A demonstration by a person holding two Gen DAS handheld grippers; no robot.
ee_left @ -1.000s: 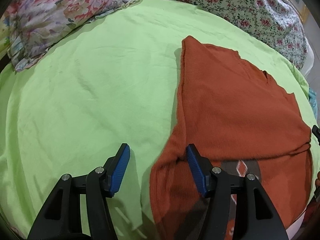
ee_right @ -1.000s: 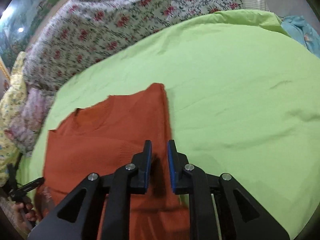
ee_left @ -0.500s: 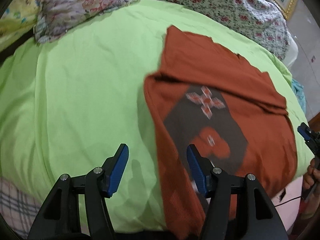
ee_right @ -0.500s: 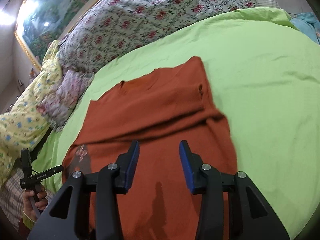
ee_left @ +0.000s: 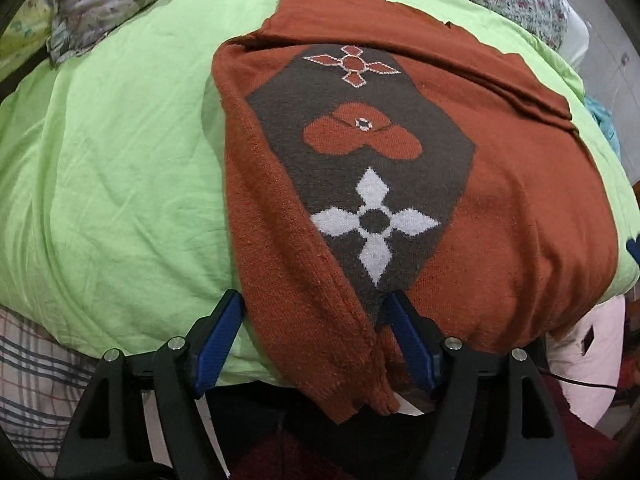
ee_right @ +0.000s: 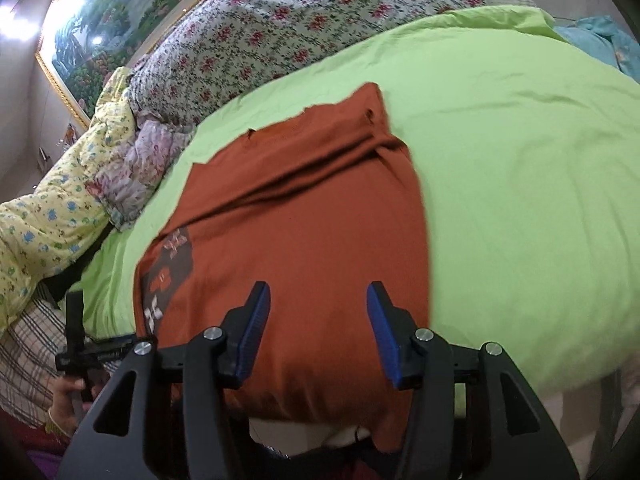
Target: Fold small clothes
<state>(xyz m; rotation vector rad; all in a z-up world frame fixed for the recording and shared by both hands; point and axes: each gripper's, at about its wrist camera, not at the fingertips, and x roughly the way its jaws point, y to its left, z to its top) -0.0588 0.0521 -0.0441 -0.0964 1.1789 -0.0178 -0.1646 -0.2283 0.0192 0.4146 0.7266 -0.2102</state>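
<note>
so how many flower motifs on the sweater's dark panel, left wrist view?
3 on the rust-orange knit sweater: outlined orange cross flower at the far end, solid orange blossom mid-panel, white four-petal flower nearest. Folds may hide more.

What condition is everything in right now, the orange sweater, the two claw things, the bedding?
Rust sweater: partly folded, wrinkled near the top, lower end draped over the bed edge.
Left gripper: open, a fold of the sweater's hanging end lies between its fingers.
Right gripper: open, over the sweater, gripping nothing.
Green sheet: spread out, lightly creased.
Floral quilt: bunched up behind the sheet.
</note>
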